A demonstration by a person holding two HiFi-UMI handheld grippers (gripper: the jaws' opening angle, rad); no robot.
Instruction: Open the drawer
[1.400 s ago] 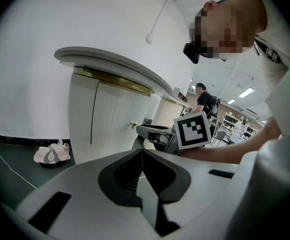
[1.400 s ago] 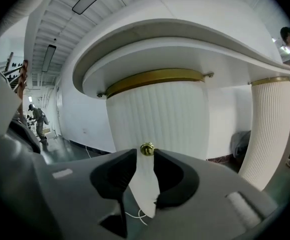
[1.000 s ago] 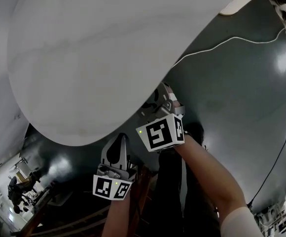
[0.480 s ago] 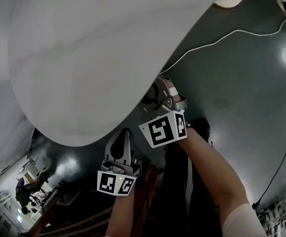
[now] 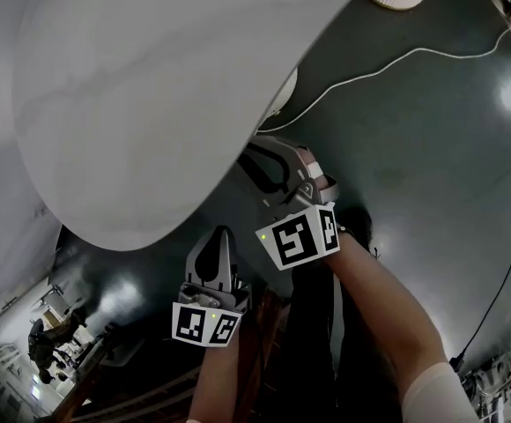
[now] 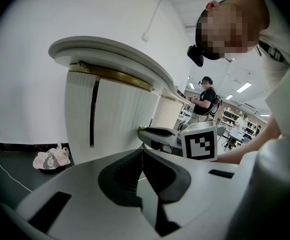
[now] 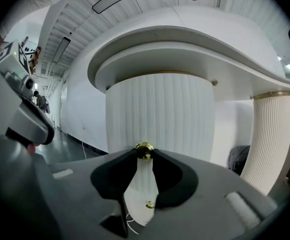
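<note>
A small gold knob (image 7: 144, 149) sticks out of the white fluted drawer front (image 7: 160, 119) under the rounded white tabletop (image 5: 150, 104). My right gripper (image 7: 144, 155) has just been closing and is now shut on this knob, which sits between its black pads. A second gold knob (image 7: 150, 204) shows lower on the same front. In the head view the right gripper (image 5: 257, 159) reaches under the tabletop's edge. My left gripper (image 5: 218, 236) hangs lower left of it, shut with nothing held, and points at another fluted front (image 6: 110, 119).
A white cable (image 5: 388, 64) runs across the dark glossy floor. A fluted column (image 7: 272, 134) stands at the right, with a dark bag (image 7: 240, 159) beside it. A small bag (image 6: 50, 159) lies by the wall. A person (image 6: 205, 96) stands in the far room.
In the head view more of the right gripper's black jaws now shows out from under the tabletop edge, and a white rounded piece has appeared there. The left gripper has stayed put.
</note>
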